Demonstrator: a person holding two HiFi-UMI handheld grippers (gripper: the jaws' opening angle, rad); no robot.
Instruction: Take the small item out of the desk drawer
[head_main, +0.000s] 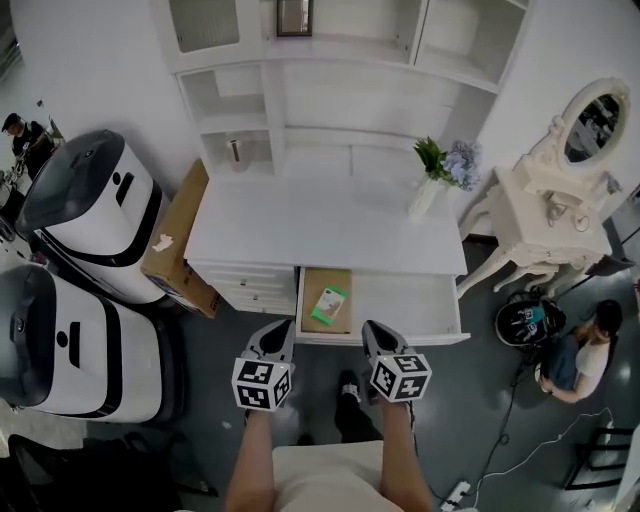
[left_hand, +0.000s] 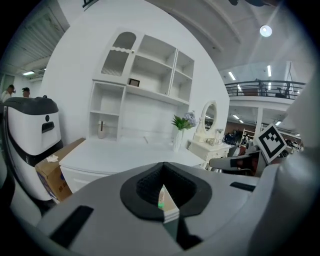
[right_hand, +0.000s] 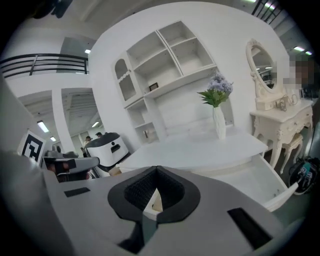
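The left gripper (head_main: 276, 332) and right gripper (head_main: 372, 332) are hovering, both clenched and empty, at the near edge of a white desk's (head_main: 320, 225) open drawer (head_main: 412, 305). A small green packet (head_main: 329, 303) is lying in the drawer's left end.

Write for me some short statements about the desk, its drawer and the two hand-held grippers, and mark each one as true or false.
1. The white vase with green leaves and pale flowers stands on the right side of the white desk. True.
2. The white desk drawer is open. True.
3. The small green and white packet lies on the desk top. False: it lies inside the drawer, at its left end, on the wood-coloured bottom.
4. The left hand-held gripper holds the packet. False: its jaws are shut on nothing, in front of the drawer.
5. The right hand-held gripper has its jaws together. True.
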